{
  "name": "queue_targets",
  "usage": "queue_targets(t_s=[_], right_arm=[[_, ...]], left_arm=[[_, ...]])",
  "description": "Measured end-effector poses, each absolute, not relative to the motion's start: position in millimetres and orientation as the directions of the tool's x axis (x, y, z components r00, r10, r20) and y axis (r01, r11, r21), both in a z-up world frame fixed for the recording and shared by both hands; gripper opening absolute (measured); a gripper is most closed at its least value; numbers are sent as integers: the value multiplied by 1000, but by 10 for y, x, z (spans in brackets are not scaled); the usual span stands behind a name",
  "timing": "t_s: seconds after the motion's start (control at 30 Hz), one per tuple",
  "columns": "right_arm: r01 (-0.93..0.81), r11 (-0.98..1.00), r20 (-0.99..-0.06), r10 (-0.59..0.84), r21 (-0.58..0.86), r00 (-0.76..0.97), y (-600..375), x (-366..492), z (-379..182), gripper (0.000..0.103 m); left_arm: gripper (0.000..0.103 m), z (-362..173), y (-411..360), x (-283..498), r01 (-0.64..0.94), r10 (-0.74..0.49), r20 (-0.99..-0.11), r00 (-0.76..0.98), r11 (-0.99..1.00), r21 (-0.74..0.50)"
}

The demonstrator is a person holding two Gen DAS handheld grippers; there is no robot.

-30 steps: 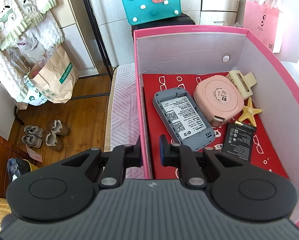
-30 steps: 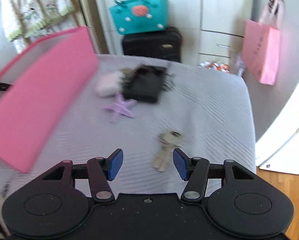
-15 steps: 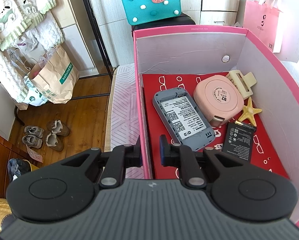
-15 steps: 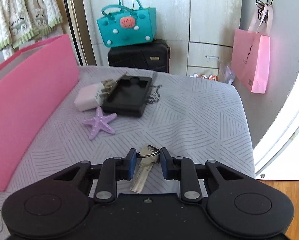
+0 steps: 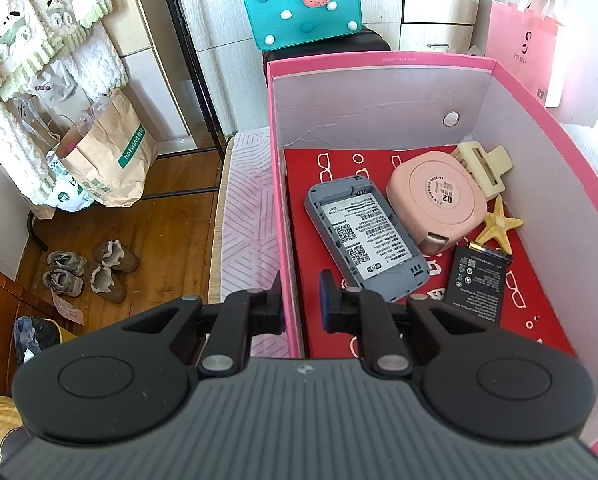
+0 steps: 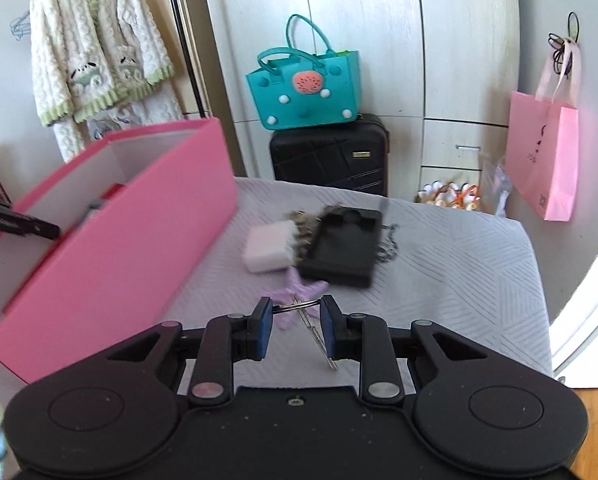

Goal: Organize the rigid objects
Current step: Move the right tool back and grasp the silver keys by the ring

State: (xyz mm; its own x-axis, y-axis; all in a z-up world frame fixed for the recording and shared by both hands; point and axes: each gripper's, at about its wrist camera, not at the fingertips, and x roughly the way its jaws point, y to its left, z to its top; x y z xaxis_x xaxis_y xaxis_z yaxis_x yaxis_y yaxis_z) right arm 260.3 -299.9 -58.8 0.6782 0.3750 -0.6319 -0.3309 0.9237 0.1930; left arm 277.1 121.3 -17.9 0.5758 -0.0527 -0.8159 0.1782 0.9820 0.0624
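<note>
Where the blue pads of the right gripper (image 6: 295, 322) meet at the lower centre of the right wrist view, a key ring with keys (image 6: 305, 312) is pinched between them, the ring spanning the gap and the blades hanging down and to the right, clear of the bedspread (image 6: 459, 280). Just beyond the pads a lilac starfish (image 6: 299, 288) is seen lying on the cloth, and further up the frame a white charger (image 6: 269, 248) and a black case (image 6: 345, 250) are found touching each other. The pink box (image 6: 131, 240) fills the left of that view.

In the left wrist view, the left gripper (image 5: 301, 300) is closed on the left wall of the pink box (image 5: 277, 200), one finger outside and one inside. Inside the box, on a red liner, a grey device (image 5: 365, 232) is laid at the centre, with a round pink case (image 5: 435, 196) to its right, a cream hair clip (image 5: 485, 164) behind that, a yellow starfish (image 5: 499, 226) beside it and a black battery (image 5: 477, 280) at the lower right.
</note>
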Motion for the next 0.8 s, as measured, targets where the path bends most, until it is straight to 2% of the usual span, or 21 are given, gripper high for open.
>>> queue_targets(t_s=[0.33, 0.57, 0.67, 0.8], right_arm=[[-451, 869, -527, 486, 203, 697, -2652, 2473, -45, 30], [-562, 786, -438, 613, 256, 658, -2408, 2400, 324, 30], [-606, 744, -428, 663, 282, 615, -2287, 2393, 359, 30], [-642, 712, -465, 689, 285, 556, -2058, 2426, 273, 30]], left_arm=[[13, -176, 1215, 2774, 176, -54, -815, 578, 983, 60], [13, -177, 1220, 2778, 173, -58, -814, 578, 983, 53], [13, -181, 1211, 2779, 177, -54, -814, 578, 982, 60], [13, -187, 1174, 2790, 179, -44, -815, 578, 981, 74]])
